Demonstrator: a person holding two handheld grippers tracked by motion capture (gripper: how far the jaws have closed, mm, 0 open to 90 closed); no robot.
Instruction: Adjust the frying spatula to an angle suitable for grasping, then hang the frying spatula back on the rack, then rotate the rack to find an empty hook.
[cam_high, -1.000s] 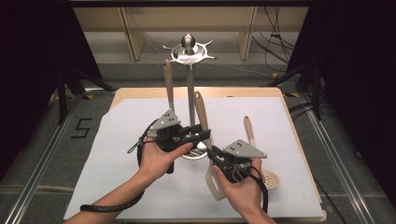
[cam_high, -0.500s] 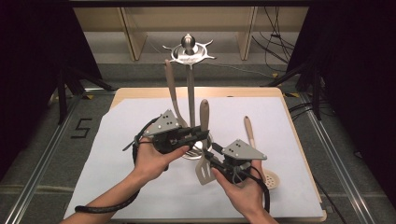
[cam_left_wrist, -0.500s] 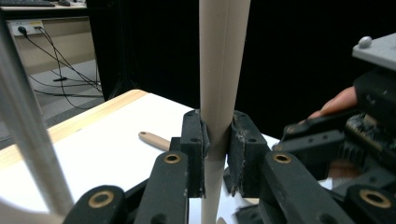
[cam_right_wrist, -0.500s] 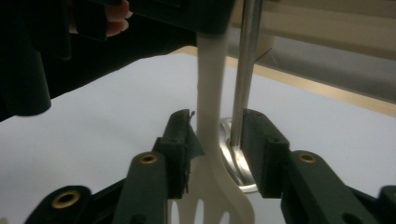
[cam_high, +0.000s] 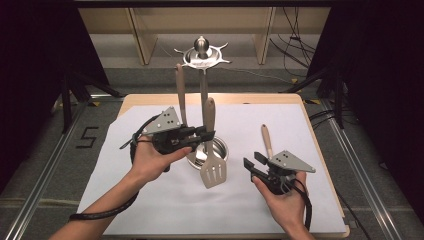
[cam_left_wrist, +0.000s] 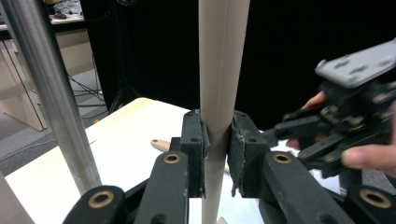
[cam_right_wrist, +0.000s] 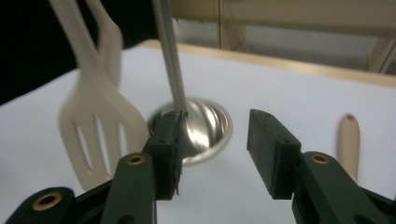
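A beige slotted spatula (cam_high: 214, 172) hangs blade-down beside the steel utensil stand (cam_high: 202, 95). My left gripper (cam_high: 207, 136) is shut on its handle (cam_left_wrist: 219, 84), and the jaws have just been closing on it. The right gripper (cam_high: 251, 167) stands open to the right of the blade, its jaws having just been opening, with nothing between them. In the right gripper view the open gripper (cam_right_wrist: 215, 149) faces the spatula (cam_right_wrist: 100, 126), the stand's pole (cam_right_wrist: 169, 56) and its round base (cam_right_wrist: 210, 126).
A second beige utensil (cam_high: 179, 92) hangs from the stand's top hooks (cam_high: 201, 55). Another utensil with a wooden handle (cam_high: 266, 140) lies on the white sheet (cam_high: 150, 210) by my right hand. The wooden table edge (cam_high: 345, 210) runs along the right.
The right gripper opened, let go of the spatula blade and drew away to the right. The left gripper closed on the handle and now carries the spatula, a little higher.
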